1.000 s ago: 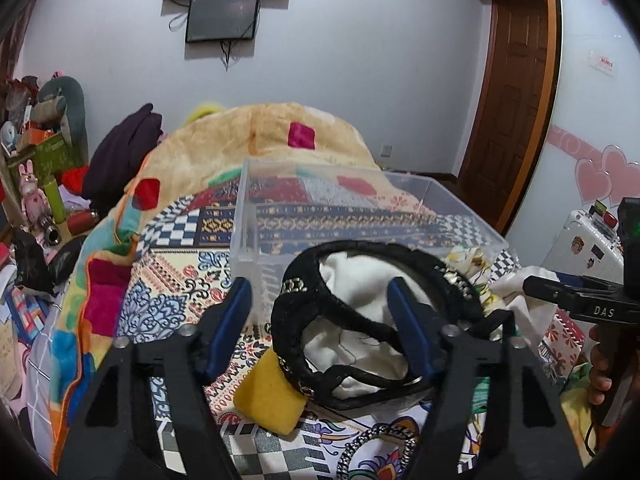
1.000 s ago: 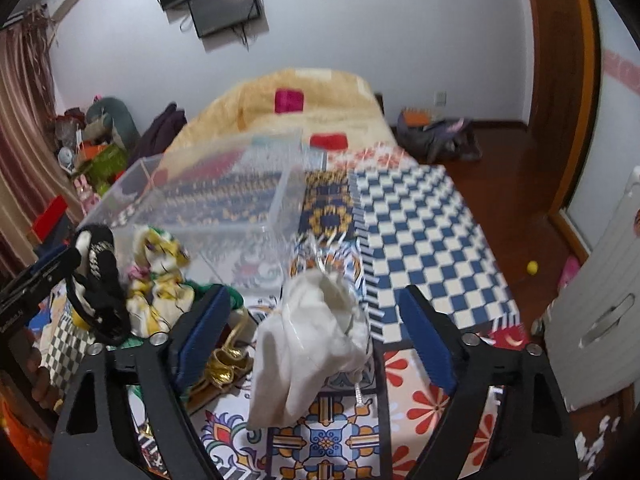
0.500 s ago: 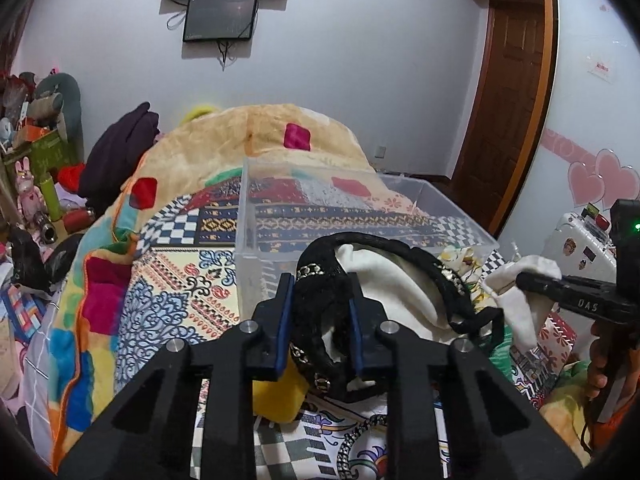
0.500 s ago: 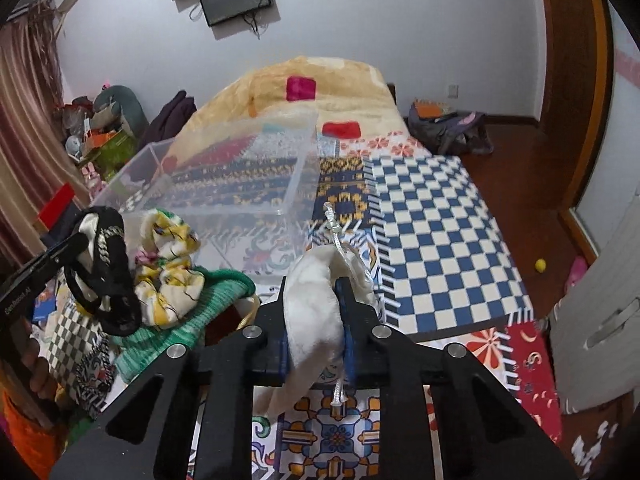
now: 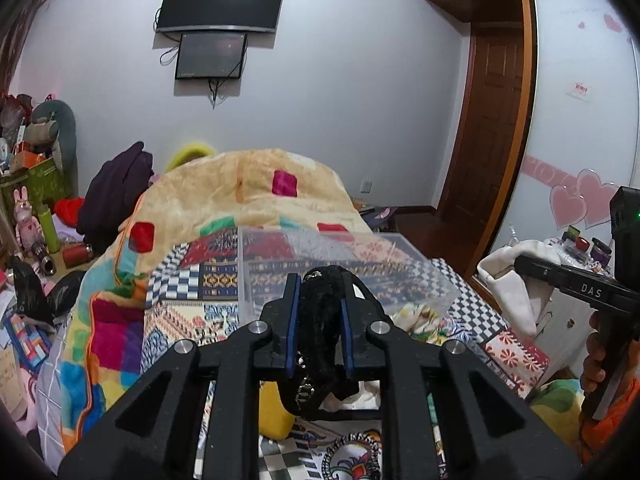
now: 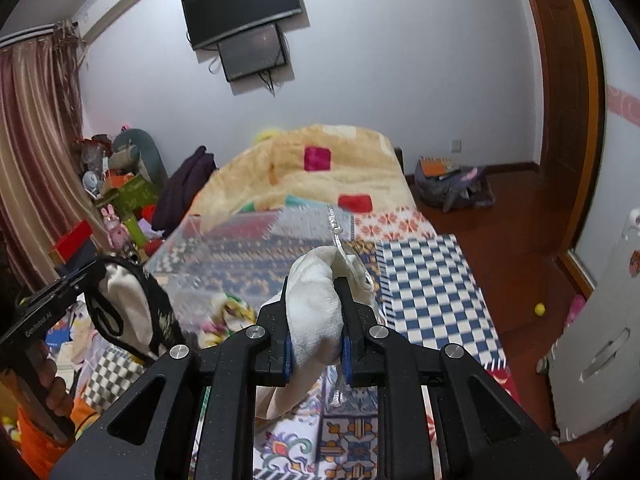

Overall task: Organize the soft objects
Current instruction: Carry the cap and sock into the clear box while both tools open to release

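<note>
My left gripper (image 5: pixel 319 312) is shut on a black-trimmed cream fabric piece (image 5: pixel 320 320), lifted above the bed; it also shows hanging at the left of the right wrist view (image 6: pixel 128 304). My right gripper (image 6: pixel 314 312) is shut on a white cloth (image 6: pixel 314 300) with a clear strap, lifted; the cloth shows at the right of the left wrist view (image 5: pixel 512 276). A clear plastic bin (image 5: pixel 340 256) stands on the bed just beyond both grippers, also in the right wrist view (image 6: pixel 256 248).
A yellow sponge-like piece (image 5: pixel 272 412) and a floral cloth (image 6: pixel 228 312) lie on the patterned bedspread (image 5: pixel 120 320) below. A piled beige blanket (image 5: pixel 260 184) is behind the bin. Clutter stands at the left (image 5: pixel 36 200); a white cabinet (image 6: pixel 592 352) is at the right.
Both grippers closed from open, the left on the black-trimmed piece, the right on the white cloth, and both have lifted their items up off the bed.
</note>
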{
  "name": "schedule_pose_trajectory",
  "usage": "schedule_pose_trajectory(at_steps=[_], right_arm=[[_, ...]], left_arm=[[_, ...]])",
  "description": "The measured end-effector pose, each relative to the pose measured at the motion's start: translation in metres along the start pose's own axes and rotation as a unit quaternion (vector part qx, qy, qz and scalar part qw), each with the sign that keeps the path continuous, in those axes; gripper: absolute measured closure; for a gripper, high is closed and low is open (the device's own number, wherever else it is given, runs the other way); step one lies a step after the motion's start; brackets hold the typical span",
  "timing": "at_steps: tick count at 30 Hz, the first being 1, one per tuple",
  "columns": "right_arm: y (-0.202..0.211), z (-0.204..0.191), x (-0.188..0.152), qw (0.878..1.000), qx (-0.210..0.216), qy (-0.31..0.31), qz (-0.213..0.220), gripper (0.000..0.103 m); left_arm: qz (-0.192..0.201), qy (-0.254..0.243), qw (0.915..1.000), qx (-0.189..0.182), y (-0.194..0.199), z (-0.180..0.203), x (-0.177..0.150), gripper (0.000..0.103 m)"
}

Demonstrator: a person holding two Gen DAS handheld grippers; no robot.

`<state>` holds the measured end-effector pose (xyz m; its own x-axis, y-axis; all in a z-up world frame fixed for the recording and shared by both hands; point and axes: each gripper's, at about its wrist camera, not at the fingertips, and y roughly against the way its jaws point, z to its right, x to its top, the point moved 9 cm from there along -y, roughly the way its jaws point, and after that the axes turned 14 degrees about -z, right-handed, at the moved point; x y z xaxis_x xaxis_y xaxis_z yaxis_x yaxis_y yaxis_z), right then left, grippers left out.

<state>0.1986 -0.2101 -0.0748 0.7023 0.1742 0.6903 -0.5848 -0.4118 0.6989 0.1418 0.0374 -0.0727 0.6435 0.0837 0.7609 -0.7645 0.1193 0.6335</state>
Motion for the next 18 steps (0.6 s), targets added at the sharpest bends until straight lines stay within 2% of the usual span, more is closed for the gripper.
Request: schedule_pose_trajectory(at_steps=[6, 14, 18], right_arm=[[-0.004, -0.013, 0.017, 1.000, 0.002, 0.016, 0.013, 0.087], [-0.020, -0.029, 0.046, 0.999, 0.000, 0.030, 0.028, 0.087], [-0.039, -0.032, 0.056, 0.999, -0.013, 0.033, 0.023, 0.087]], left_arm=[[0.012, 0.004, 0.9998, -0.014, 0.005, -0.003, 0.026, 0.087], [0.026, 0.010, 0.9996, 0.001, -0.008, -0.009, 0.066, 0.087], [0.025, 0.016, 0.9995, 0.013, -0.024, -0.014, 0.079, 0.087]])
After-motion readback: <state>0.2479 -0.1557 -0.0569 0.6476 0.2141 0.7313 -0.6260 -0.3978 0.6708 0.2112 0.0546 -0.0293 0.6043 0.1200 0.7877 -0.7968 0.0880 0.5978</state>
